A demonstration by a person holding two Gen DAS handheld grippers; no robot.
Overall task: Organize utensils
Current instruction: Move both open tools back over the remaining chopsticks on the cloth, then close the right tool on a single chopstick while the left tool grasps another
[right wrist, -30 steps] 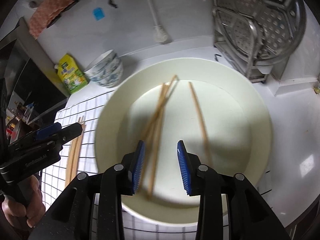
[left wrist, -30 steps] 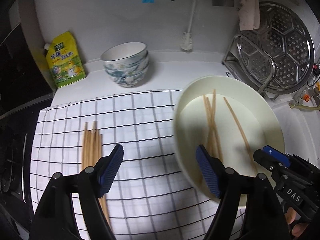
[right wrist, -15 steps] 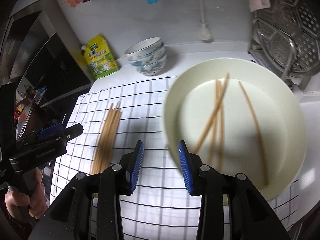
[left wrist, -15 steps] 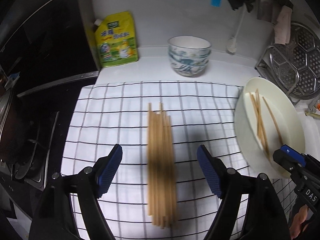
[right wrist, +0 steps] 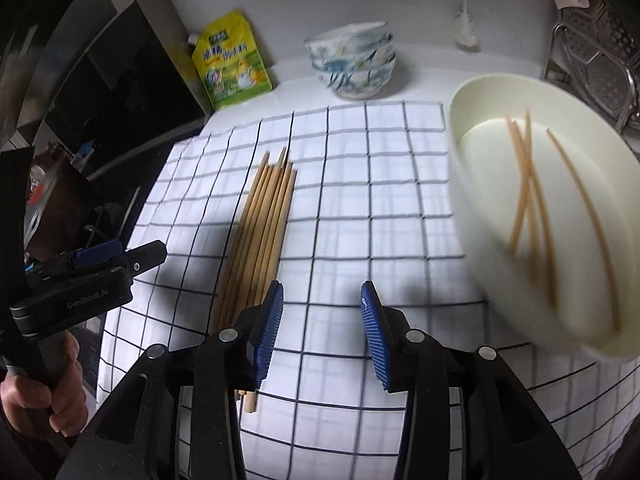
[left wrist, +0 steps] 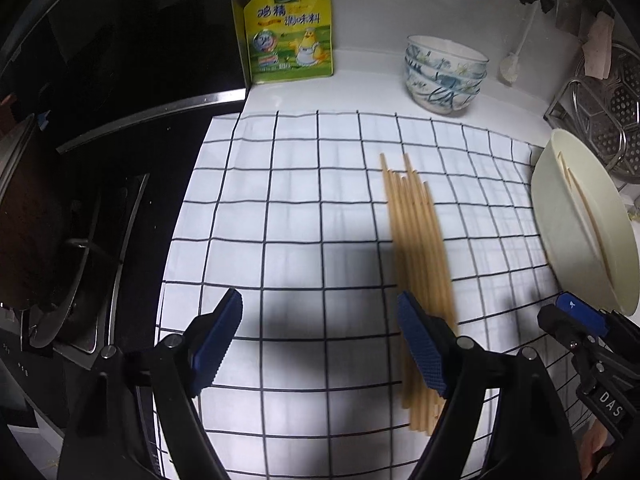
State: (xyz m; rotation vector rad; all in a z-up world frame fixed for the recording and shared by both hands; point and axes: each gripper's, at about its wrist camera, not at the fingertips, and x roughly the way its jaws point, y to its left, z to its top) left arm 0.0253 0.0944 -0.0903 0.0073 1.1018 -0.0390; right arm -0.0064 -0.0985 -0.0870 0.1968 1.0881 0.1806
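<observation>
A bundle of several wooden chopsticks [left wrist: 416, 248] [right wrist: 260, 232] lies lengthwise on the white checked cloth [left wrist: 300, 220]. My left gripper [left wrist: 318, 300] hangs open over bare cloth, the bundle passing under its right finger. My right gripper [right wrist: 322, 288] has its jaws opening with nothing between them; it hovers over the cloth just right of the bundle's near end. A cream plate [left wrist: 560, 220] [right wrist: 480, 200] at the right holds several loose chopsticks [right wrist: 528, 184]. A hand grips the left tool's handle [right wrist: 52, 396].
Stacked patterned bowls [left wrist: 444, 76] [right wrist: 352, 64] and a yellow seasoning pouch [left wrist: 290, 28] stand behind the cloth. A black stove [left wrist: 100, 160] borders the cloth on the left. A metal rack with a perforated steamer tray [left wrist: 608, 120] stands behind the plate.
Both grippers have swung left, off the plate and over the cloth. The bundle, once left of my left gripper, now lies under its right finger. The right jaws stand wider.
</observation>
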